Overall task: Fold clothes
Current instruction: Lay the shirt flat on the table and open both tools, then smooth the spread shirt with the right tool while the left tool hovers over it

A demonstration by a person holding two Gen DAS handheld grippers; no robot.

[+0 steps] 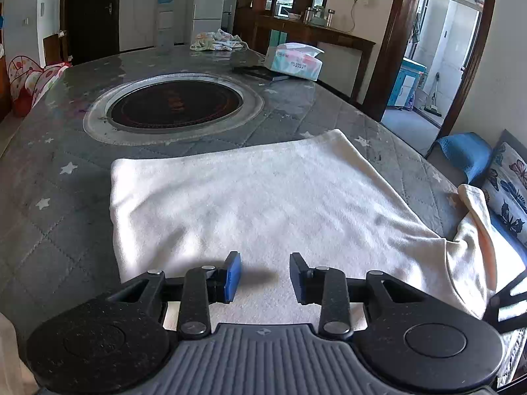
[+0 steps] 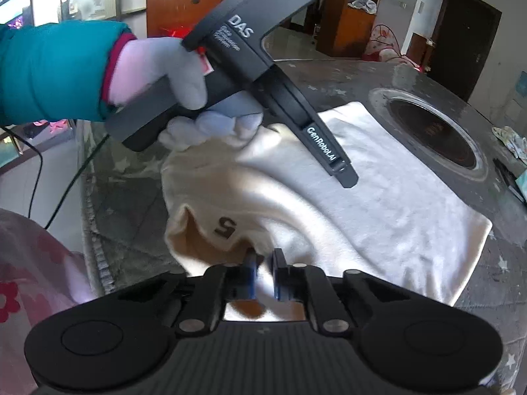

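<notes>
A cream-white garment [image 1: 257, 204] lies spread flat on the grey quilted table [image 1: 59, 204]; one part hangs over the table's right edge. My left gripper [image 1: 265, 276] is open and empty, low over the garment's near edge. In the right wrist view the same garment [image 2: 378, 197] shows a label with the number 5 [image 2: 225, 227] near its neck. My right gripper [image 2: 263, 275] is shut on the garment's fabric just below that label. The left gripper's body [image 2: 276, 98], held in a gloved hand, hovers over the garment's far side.
A round black hotplate [image 1: 174, 105] is set into the middle of the table. A tissue pack [image 1: 293, 61], a dark flat item [image 1: 260, 73] and a crumpled cloth [image 1: 217, 41] lie at the far end. A patterned sofa cushion [image 1: 510, 191] sits to the right.
</notes>
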